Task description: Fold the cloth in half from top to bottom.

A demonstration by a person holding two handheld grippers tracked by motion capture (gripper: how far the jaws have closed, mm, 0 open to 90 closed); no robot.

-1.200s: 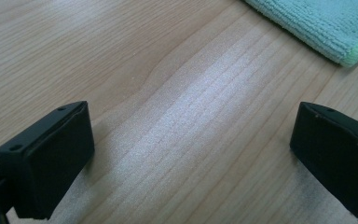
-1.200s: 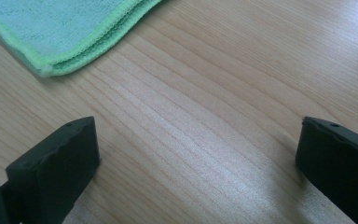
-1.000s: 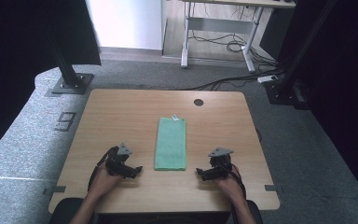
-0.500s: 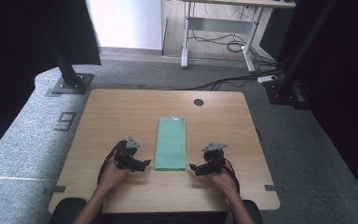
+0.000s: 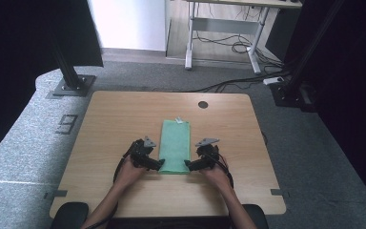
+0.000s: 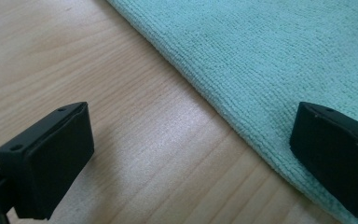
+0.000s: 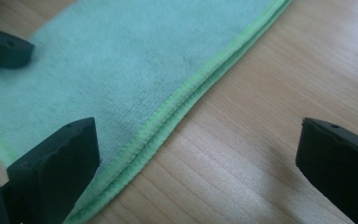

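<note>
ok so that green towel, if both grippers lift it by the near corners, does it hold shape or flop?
Probably flops: the towel looks like soft terry lying dead flat on the table. It appears folded, two stitched edges stacked, so the layers may separate unless each gripper takes both. Likely light and not slippery.

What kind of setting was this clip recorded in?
Probably a lab or office rigged for recording: a wooden table on grey carpet, black frame posts around it, a desk with loose cables behind. Both open grippers flank a green towel.
</note>
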